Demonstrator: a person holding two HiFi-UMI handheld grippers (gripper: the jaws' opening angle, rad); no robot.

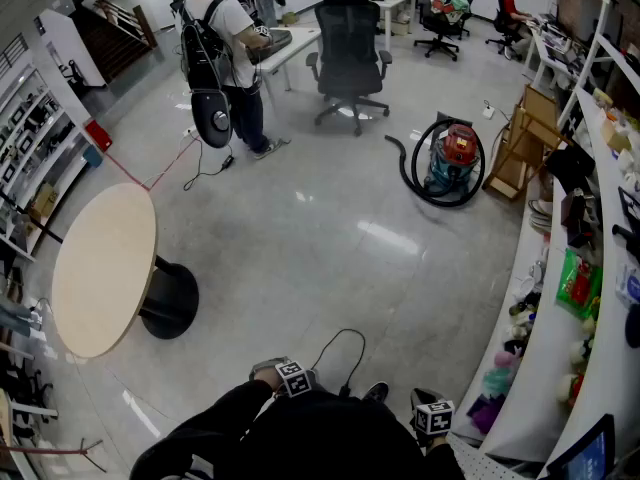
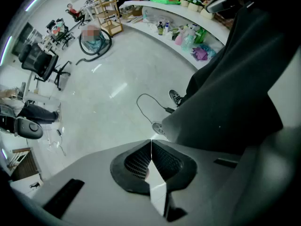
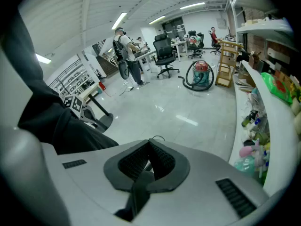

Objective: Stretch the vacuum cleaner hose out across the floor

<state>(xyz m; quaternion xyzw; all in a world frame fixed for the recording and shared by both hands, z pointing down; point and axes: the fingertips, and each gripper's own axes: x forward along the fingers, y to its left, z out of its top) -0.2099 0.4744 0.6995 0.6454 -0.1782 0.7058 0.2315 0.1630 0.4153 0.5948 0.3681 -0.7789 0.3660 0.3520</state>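
A red and teal canister vacuum cleaner (image 1: 452, 158) stands far across the floor by a wooden rack, its black hose (image 1: 408, 173) coiled around it. The right gripper view shows the same vacuum cleaner (image 3: 201, 73) far ahead with its hose (image 3: 186, 81) curled at its base, and the left gripper view has it (image 2: 94, 40) small at the top. Both grippers are held close to my body at the bottom of the head view. My left gripper (image 2: 150, 145) is shut and empty, pointing at the floor. My right gripper (image 3: 149, 145) is shut and empty too.
A round wooden table (image 1: 104, 268) on a black base stands at the left. A person with a backpack (image 1: 225, 53) and a black office chair (image 1: 348, 48) are at the far side. A curved white counter (image 1: 535, 338) with bottles and toys runs along the right. A thin black cable (image 1: 340, 353) lies near my feet.
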